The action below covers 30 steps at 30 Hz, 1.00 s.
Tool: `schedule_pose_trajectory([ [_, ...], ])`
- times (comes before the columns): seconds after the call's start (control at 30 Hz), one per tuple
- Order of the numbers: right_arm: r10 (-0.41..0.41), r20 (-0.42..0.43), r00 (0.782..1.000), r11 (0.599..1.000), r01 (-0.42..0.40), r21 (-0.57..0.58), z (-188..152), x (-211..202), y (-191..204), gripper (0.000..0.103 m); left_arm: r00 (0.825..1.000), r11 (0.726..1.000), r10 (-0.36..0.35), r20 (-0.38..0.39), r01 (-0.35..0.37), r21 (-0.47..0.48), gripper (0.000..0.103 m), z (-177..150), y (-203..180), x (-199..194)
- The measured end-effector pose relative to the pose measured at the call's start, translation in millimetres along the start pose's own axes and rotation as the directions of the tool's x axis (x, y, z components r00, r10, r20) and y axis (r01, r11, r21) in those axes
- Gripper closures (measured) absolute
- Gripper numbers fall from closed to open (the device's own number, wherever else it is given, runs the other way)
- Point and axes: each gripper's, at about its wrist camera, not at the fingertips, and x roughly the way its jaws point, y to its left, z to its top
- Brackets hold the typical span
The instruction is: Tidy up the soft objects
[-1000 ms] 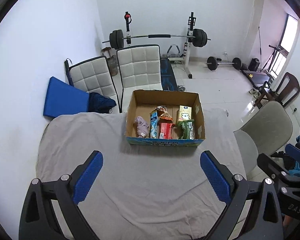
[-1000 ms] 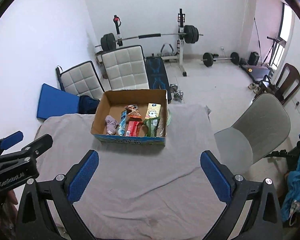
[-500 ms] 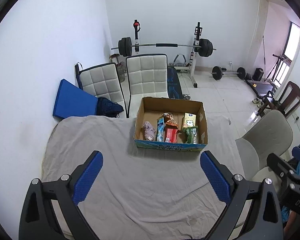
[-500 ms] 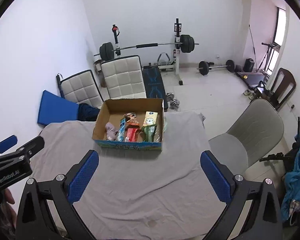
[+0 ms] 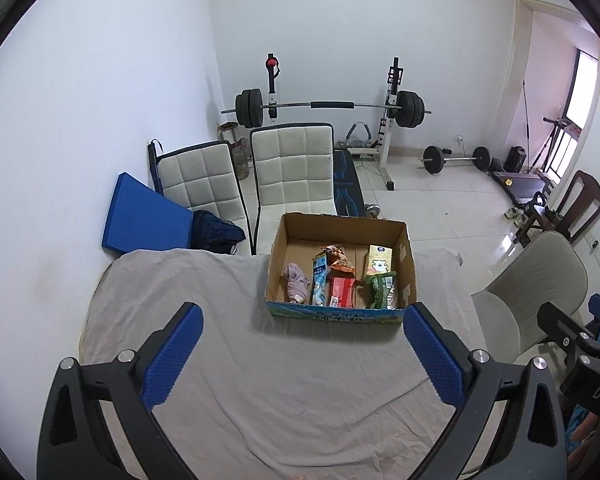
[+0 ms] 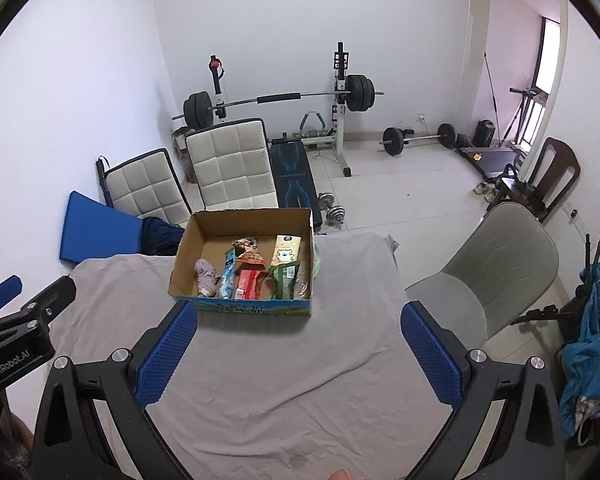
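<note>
Change: since 1 second ago both cameras have drawn back and up from the cardboard box (image 5: 337,312), which looks smaller and farther now, with more of the room in view.
Left gripper (image 5: 302,346): jaws spread wide, nothing between the 2 blue pads (image 5: 172,354); it hangs above the grey table cloth (image 5: 260,392) and touches nothing.
Right gripper (image 6: 298,344): jaws equally wide apart, empty, also clear of the cloth.
Box: sits on the cloth toward the table's far edge, open at the top.
Contents: a pink soft bundle (image 5: 295,287) at the left, then a blue packet (image 5: 319,280), a red packet (image 5: 340,290), an orange packet (image 5: 337,260), a green packet (image 5: 380,290) and a yellow carton (image 5: 378,260), side by side.
Behind: 2 white chairs (image 5: 292,168) and a barbell rack (image 5: 332,106).
</note>
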Motion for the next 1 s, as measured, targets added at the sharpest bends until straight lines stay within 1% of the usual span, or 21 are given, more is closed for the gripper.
schedule_pose_trajectory([
  [0.13,0.002,-0.008,1.0,1.0,-0.002,-0.004,3,6,3,0.0,1.0,1.0,0.009,-0.005,-0.009,0.003,0.0,1,0,4],
  [0.5,-0.02,0.007,1.0,1.0,0.02,-0.007,5,12,7,0.0,1.0,1.0,0.003,-0.01,-0.003,0.002,0.0,2,-2,6],
  [1.0,-0.006,0.014,1.0,1.0,0.006,0.003,11,10,13,0.0,1.0,1.0,-0.003,-0.002,0.003,-0.001,0.0,2,-4,6],
])
